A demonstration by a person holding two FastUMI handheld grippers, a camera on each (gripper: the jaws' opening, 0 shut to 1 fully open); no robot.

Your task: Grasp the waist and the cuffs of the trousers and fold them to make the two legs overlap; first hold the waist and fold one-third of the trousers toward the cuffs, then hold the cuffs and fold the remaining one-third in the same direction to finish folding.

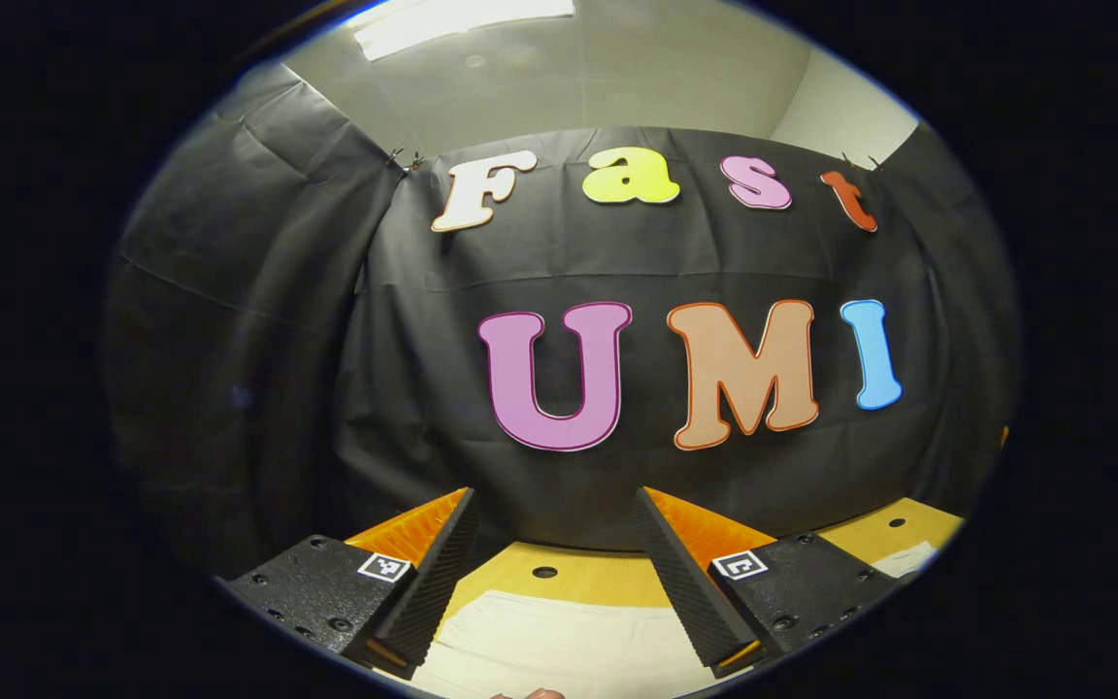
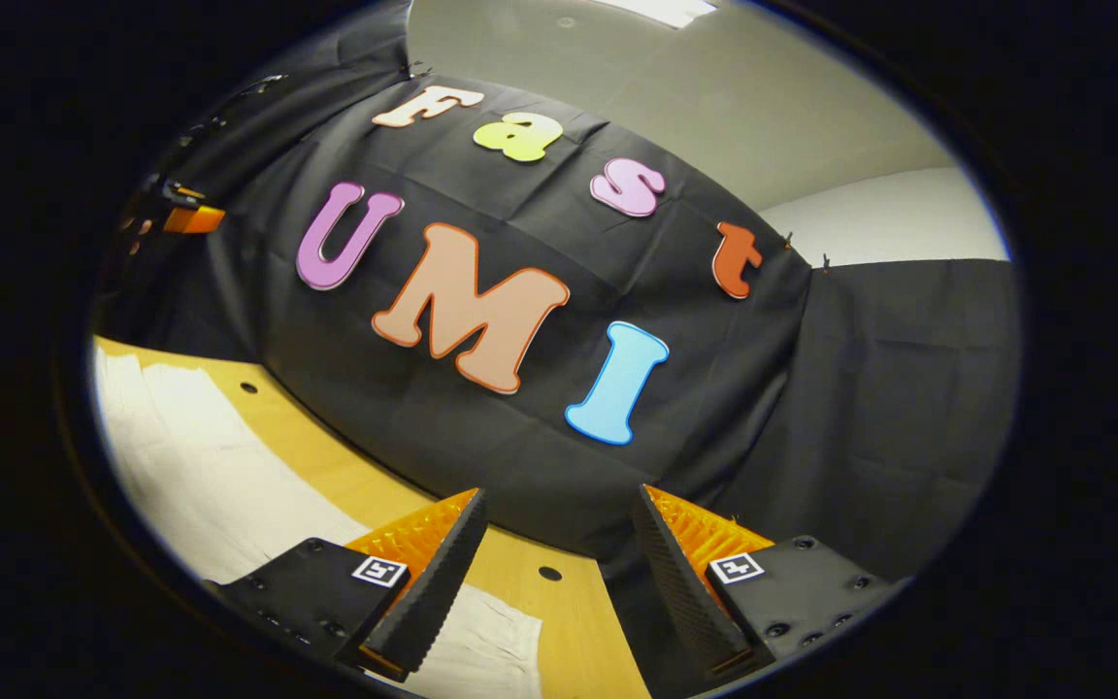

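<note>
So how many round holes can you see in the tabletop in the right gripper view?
2: one hole near the trousers at left, another hole between the claw's fingers. The cloth may hide more.

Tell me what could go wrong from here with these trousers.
Both grippers, left and right, are open and raised, aimed at the booth wall rather than the trousers, so a descent could miss the waist or cuffs. The pale cloth lies near the table's far edge and might get pushed toward the wall.
</note>
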